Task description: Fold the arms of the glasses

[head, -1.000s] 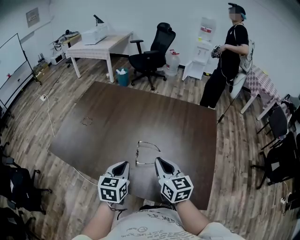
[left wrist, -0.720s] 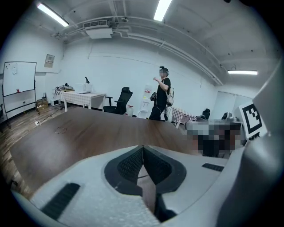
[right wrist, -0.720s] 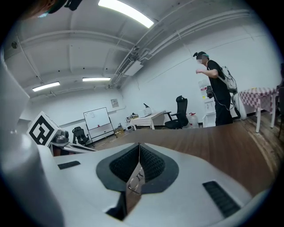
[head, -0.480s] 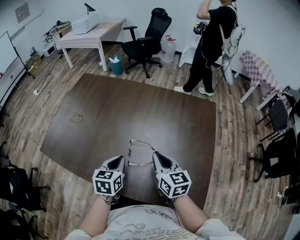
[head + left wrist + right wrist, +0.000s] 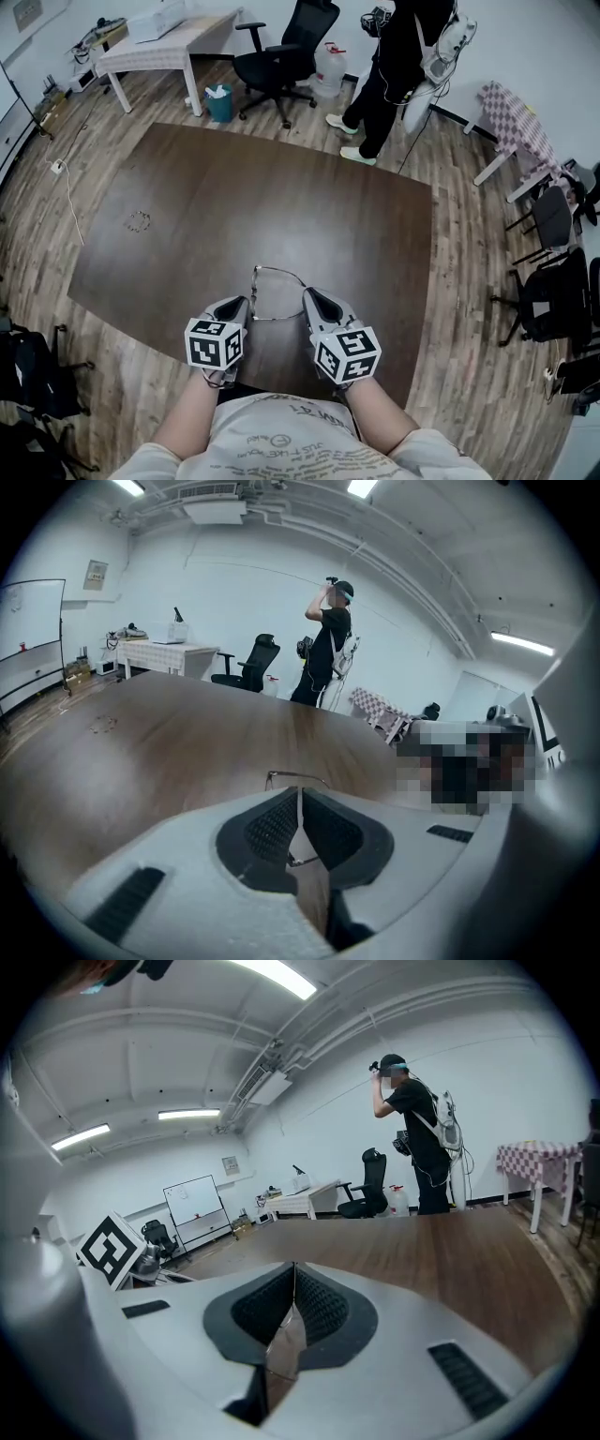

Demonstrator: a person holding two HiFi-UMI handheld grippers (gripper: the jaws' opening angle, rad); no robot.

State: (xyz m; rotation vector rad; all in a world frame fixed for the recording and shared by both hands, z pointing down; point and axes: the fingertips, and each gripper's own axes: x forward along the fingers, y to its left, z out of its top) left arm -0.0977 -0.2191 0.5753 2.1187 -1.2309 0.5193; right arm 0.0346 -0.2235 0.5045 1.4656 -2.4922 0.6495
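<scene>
2 closed grippers (left gripper [image 5: 242, 306], right gripper [image 5: 312, 296]) flank thin wire-frame metal glasses [image 5: 277, 295] near the dark brown wooden table's [image 5: 281, 187] near edge; likely light, springy, fragile: brace the front, nudge arms mid-length.

A pale short-sleeved T-shirt [image 5: 281, 439] with dark print was worn. The left claw [image 5: 246, 303] and right claw [image 5: 307, 294] were white, with black ridged pads [image 5: 272, 825] and black-and-white marker cubes [image 5: 215, 344].

The right gripper [image 5: 292, 1274] had its jaws pressed together over the brown table [image 5: 469, 1251]; a person [image 5: 422, 1147] stood beyond it beside an office chair [image 5: 366, 1190]
</scene>
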